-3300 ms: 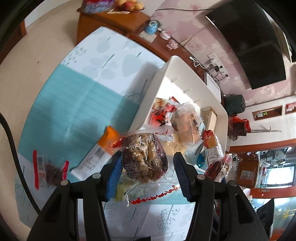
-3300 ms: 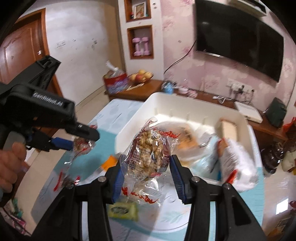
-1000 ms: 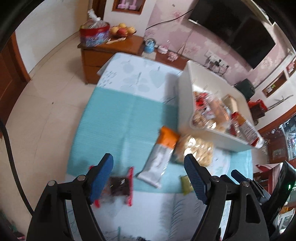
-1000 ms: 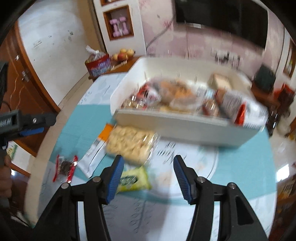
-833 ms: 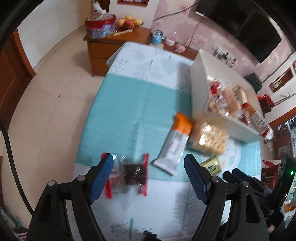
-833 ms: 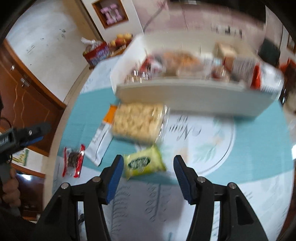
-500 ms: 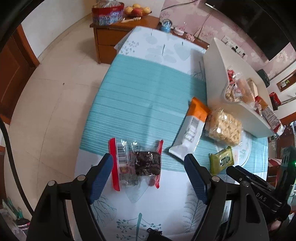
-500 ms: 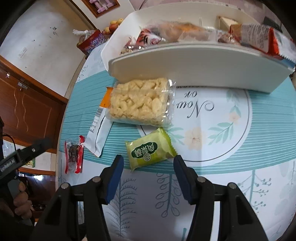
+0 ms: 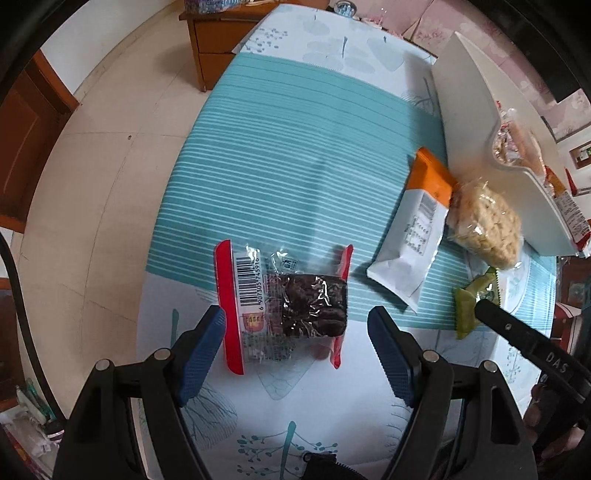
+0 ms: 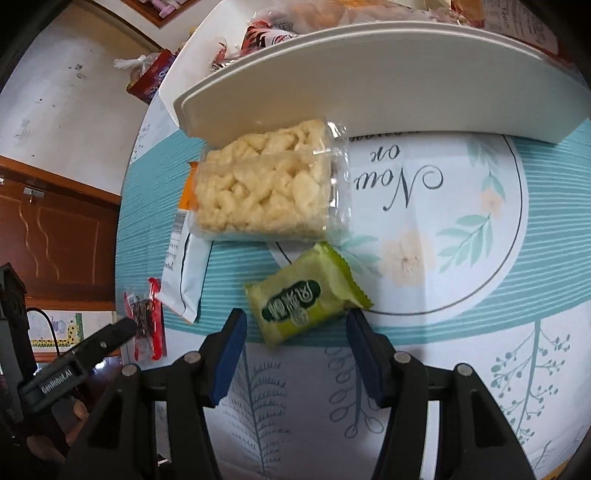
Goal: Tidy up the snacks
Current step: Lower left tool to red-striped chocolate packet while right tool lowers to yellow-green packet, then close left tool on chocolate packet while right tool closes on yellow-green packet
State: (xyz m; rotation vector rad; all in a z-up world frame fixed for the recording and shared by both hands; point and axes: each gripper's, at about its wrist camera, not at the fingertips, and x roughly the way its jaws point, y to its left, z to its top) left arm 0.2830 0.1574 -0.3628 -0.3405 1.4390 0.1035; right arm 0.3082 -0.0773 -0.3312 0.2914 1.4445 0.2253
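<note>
A clear packet with red ends and a dark snack [image 9: 295,302] lies on the tablecloth. My left gripper [image 9: 295,343] hangs open just over it, a pad on either side, neither pressing. A small green packet [image 10: 306,299] lies just ahead of my right gripper [image 10: 295,332], whose jaws stand open and apart from it. Beyond lie a clear pack of pale puffed pieces [image 10: 266,188], also in the left wrist view [image 9: 484,225], and an orange-and-white packet [image 9: 413,236]. The white bin [image 10: 369,81] behind them holds several snack bags.
The table's left edge drops to a tiled floor [image 9: 92,184]. A wooden cabinet [image 9: 221,33] stands past the far end. A wooden door [image 10: 55,236] is off to the left. One finger of the right gripper [image 9: 517,336] shows beside the green packet [image 9: 469,306].
Both grippers, which earlier held snack bags over the bin, have sunk toward the table and tipped downward. The red-ended packet and the green packet now sit between their open jaws.
</note>
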